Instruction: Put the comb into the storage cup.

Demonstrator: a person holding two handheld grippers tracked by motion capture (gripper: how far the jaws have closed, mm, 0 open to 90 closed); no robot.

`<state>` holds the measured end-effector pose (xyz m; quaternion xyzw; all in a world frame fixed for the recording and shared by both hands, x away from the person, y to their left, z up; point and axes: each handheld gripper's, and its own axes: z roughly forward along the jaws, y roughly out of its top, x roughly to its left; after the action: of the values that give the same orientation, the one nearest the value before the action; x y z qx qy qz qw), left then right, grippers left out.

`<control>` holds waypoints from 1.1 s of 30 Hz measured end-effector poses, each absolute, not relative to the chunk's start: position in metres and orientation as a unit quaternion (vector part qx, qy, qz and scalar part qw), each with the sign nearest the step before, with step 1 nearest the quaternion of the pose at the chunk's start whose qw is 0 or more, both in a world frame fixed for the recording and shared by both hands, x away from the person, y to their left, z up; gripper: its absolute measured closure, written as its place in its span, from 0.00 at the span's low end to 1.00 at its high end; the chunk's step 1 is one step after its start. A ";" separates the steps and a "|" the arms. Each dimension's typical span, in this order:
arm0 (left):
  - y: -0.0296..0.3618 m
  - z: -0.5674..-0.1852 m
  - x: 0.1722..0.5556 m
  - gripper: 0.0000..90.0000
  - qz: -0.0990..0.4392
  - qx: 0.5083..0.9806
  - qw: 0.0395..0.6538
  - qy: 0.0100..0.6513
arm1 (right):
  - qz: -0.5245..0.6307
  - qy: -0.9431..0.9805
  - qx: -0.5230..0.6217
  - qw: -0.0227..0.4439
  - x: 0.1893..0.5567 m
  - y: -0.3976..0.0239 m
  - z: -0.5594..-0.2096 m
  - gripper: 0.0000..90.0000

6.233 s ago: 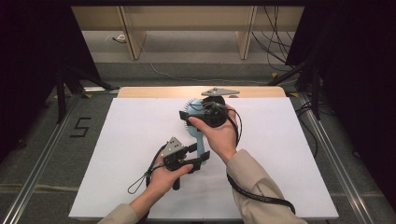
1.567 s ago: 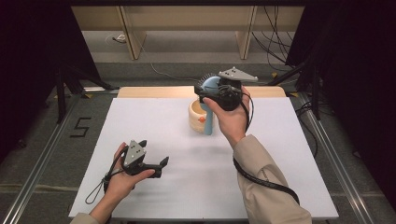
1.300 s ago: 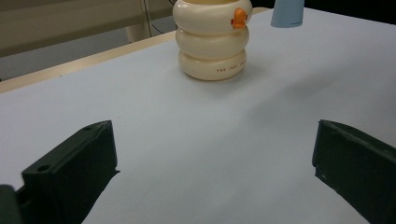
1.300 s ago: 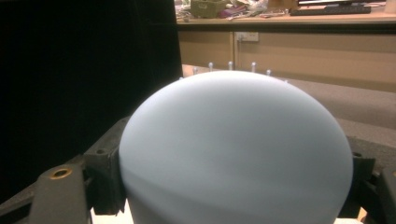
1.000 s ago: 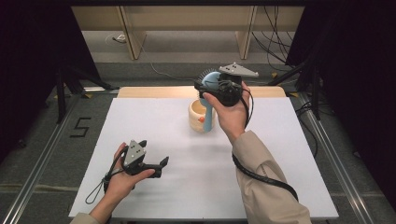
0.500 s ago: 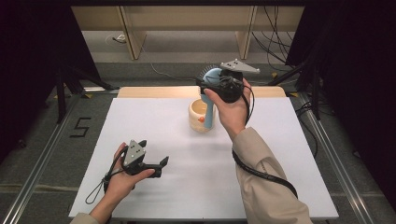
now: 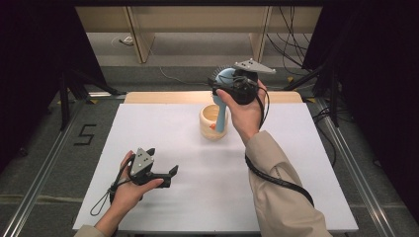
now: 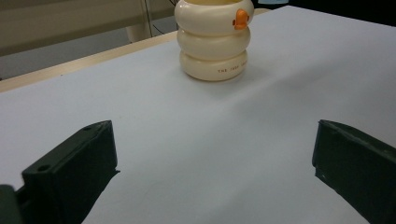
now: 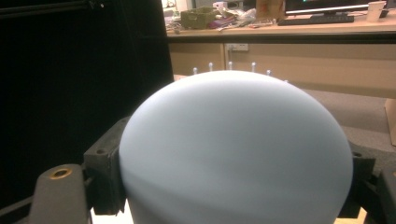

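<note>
Left claw (image 7: pixel 170 173) low over the white counter (image 7: pixel 163 123), jaws wide and empty, clear of the work. Mid-counter, cream ringed cup (image 7: pixel 211 122) upright. Right claw (image 7: pixel 225 86) clamped on blue hairbrush (image 7: pixel 223 96) head, handle down in the cup, apparently for standing it there.

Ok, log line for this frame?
right gripper: shut on blue hairbrush, handle in cream holder | left gripper: open, empty, low over white table
</note>
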<state>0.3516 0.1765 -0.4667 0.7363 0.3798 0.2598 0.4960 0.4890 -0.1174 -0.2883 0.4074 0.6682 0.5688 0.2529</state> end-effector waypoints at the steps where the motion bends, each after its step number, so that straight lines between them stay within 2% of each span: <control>1: 0.177 -0.467 0.352 0.00 0.260 0.736 0.496 0.380 | 0.569 0.668 0.407 0.253 0.489 -0.117 -0.288 0.23; 33: 0.177 -0.466 0.352 0.00 0.259 0.736 0.497 0.380 | 0.575 0.656 0.415 0.257 0.501 -0.116 -0.278 0.23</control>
<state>0.3524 0.1774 -0.4664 0.7355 0.3800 0.2590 0.4975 0.5014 -0.1160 -0.2782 0.4152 0.6560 0.5755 0.2572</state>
